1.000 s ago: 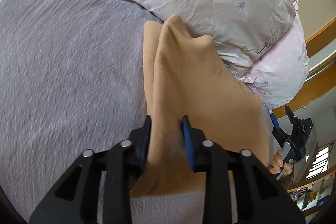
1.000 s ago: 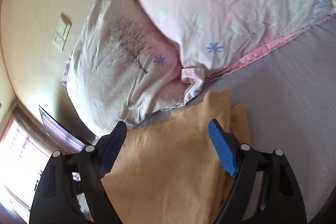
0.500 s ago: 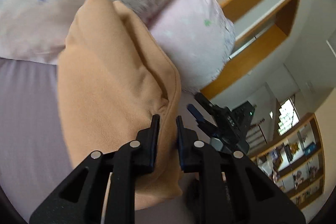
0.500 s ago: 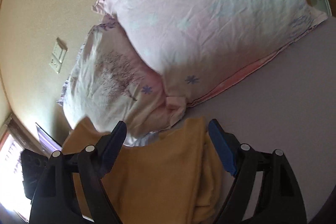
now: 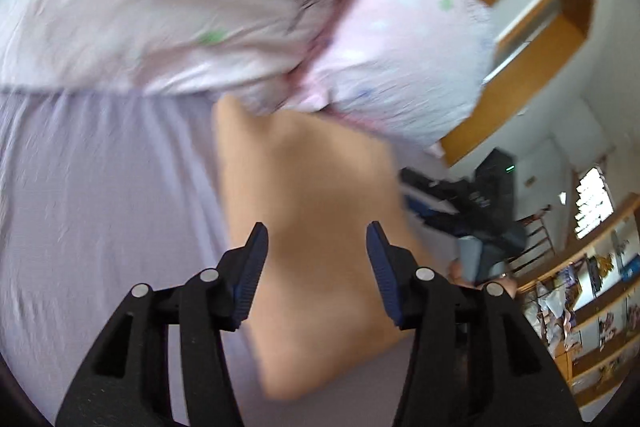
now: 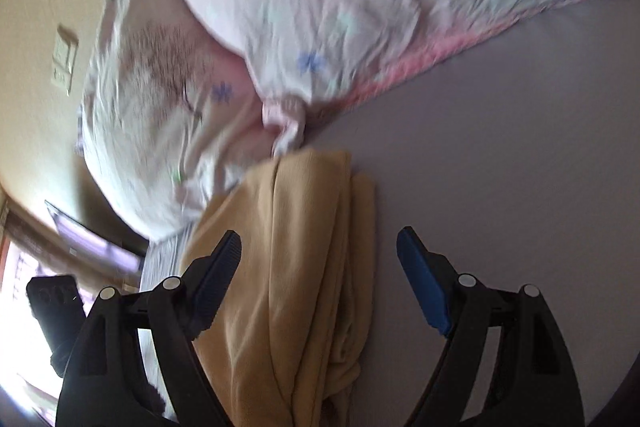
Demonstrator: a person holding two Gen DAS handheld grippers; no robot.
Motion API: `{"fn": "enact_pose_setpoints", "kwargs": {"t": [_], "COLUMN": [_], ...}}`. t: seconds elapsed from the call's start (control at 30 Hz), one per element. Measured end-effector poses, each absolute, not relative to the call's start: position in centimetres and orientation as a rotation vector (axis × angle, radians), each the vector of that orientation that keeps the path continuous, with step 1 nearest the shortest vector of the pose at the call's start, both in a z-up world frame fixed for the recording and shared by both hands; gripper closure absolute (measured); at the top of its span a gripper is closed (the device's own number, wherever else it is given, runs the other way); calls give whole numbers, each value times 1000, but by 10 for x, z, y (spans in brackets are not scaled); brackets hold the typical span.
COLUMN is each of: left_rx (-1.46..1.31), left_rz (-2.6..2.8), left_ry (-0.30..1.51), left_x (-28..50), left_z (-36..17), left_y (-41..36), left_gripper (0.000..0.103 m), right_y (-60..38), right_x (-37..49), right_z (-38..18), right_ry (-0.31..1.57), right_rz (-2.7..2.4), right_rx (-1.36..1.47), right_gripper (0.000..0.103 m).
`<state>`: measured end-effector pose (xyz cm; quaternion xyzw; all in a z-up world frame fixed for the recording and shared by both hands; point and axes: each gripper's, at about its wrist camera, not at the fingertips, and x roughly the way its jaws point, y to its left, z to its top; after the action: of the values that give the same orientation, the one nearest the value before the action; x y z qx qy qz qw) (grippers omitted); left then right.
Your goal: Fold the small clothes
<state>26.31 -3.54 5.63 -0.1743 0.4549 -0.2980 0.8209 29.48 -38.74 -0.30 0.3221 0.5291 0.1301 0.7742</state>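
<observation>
Two grippers, both spread wide & holding nothing, hover over a tan garment point(image 5: 316, 227) lying on a lilac bedsheet point(image 5: 100, 207), its far end just beside two floral pillows point(image 5: 240, 7). L gripper point(image 5: 316, 247) has cloth directly below & ahead, between its blue pads. R gripper point(image 6: 320, 267) sits off to one side: in its view the garment point(image 6: 296, 247) runs under the left finger, while the right finger is over bare sheet point(image 6: 500, 147). Long axis runs away from both cams, toward the pillows point(image 6: 360, 7). Judging by framing, L looks the better centred for the next pinch; R would prob. need to shift across. Left-wrist view is motion-blurred, so fold edges are hard to read there; layered ridges show only in the right-wrist view. Near end of the cloth is cut off behind gripper bodies.
</observation>
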Motion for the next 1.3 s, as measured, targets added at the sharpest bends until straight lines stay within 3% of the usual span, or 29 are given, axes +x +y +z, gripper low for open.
{"fn": "enact_pose_setpoints", "kwargs": {"t": [0.1, 0.17, 0.2, 0.23, 0.3, 0.4, 0.43, 0.53, 0.63, 0.83, 0.9, 1.0, 1.03, 1.13, 1.23, 1.3], "left_rx": [-363, -339, -332, -331, -345, -373, -368, -395, -401, -159, -183, -200, -190, -169, -155, -141], "left_rz": [-638, -649, -659, -663, -671, -666, -660, -683, -678, -441, -427, -477, -502, -550, -555, -523], "left_ry": [1067, 1076, 1079, 1081, 1101, 1096, 1097, 1067, 976, 844, 828, 774, 751, 728, 737, 753], "left_x": [264, 261, 261, 264, 263, 260, 261, 257, 246, 220, 211, 192, 185, 175, 168, 164], "left_z": [31, 25, 23, 21, 15, 8, 7, 11, 31, 52, 52, 61, 65, 70, 71, 71], "left_y": [-40, -47, -51, -50, -49, -54, -55, -53, -28, 11, 24, 36, 35, 26, 16, 13], "left_gripper": [52, 43, 41, 39, 39, 48, 58, 76, 78, 68, 68, 61, 55, 45, 35, 23], "right_y": [-376, -373, -373, -374, -377, -377, -374, -363, -348, -299, -314, -310, -300, -255, -237, -243], "right_x": [296, 296, 296, 296, 296, 294, 294, 290, 287, 301, 283, 253, 243, 228, 233, 238], "right_z": [-10, -12, -14, -16, -22, -22, -20, -2, 16, 8, 33, 67, 74, 69, 28, 5], "right_ry": [1170, 1172, 1171, 1172, 1171, 1153, 1137, 1032, 894, 1036, 964, 903, 912, 1056, 1267, 1326], "right_rz": [297, 290, 287, 286, 297, 302, 302, 333, 444, 324, 358, 591, 667, 751, 637, 562], "right_rx": [653, 633, 633, 642, 686, 699, 684, 642, 658, 397, 516, 672, 679, 617, 602, 655], "right_gripper": [24, 31, 37, 50, 59, 68, 71, 74, 75, 69, 66, 11, 8, 8, 10, 22]}}
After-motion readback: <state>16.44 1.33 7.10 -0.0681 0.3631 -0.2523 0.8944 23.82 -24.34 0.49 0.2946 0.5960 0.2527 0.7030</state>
